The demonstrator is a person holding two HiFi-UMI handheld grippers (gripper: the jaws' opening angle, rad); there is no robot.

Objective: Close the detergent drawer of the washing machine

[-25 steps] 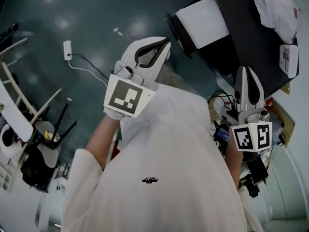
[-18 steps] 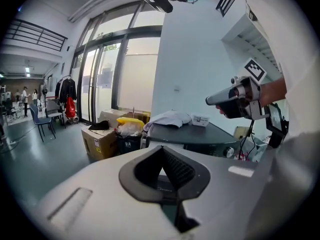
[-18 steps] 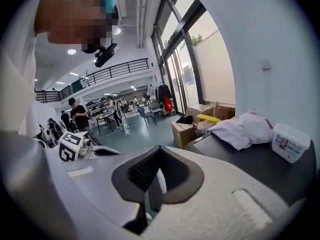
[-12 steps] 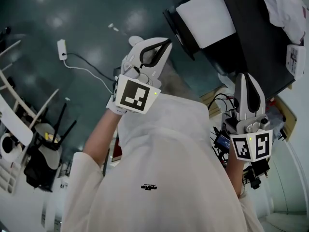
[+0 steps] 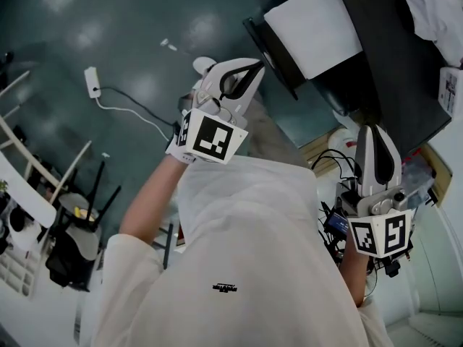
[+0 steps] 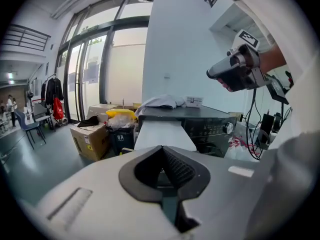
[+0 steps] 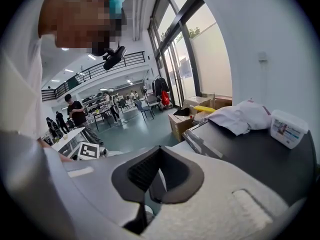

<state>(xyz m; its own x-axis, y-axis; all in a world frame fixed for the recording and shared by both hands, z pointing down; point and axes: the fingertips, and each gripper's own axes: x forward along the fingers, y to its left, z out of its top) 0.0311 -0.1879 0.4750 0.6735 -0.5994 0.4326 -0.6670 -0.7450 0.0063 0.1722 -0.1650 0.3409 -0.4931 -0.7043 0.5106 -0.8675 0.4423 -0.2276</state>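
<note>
The black washing machine (image 5: 394, 60) stands at the top right of the head view, its white detergent drawer (image 5: 312, 27) pulled out toward me. My left gripper (image 5: 255, 65) is shut with nothing in it, its tips just left of the drawer's front and apart from it. My right gripper (image 5: 376, 130) is also shut and holds nothing; it hovers below the machine. In the left gripper view the drawer (image 6: 164, 134) juts out from the machine (image 6: 212, 126) beyond the shut left gripper (image 6: 161, 148). The right gripper (image 7: 159, 148) points over the machine's dark top (image 7: 260, 151).
A white cloth (image 5: 434, 6) and a small white box (image 5: 452, 89) lie on the machine's top. Cables (image 5: 333, 157) trail by its right side. A cardboard box (image 6: 90, 139) and a bin (image 6: 120, 131) stand beside it. A power strip (image 5: 92, 82) and chairs (image 5: 72, 223) sit at left.
My left gripper has shifted right, closer to the drawer's front. The right gripper has dropped lower in the head view. Both stayed shut.
</note>
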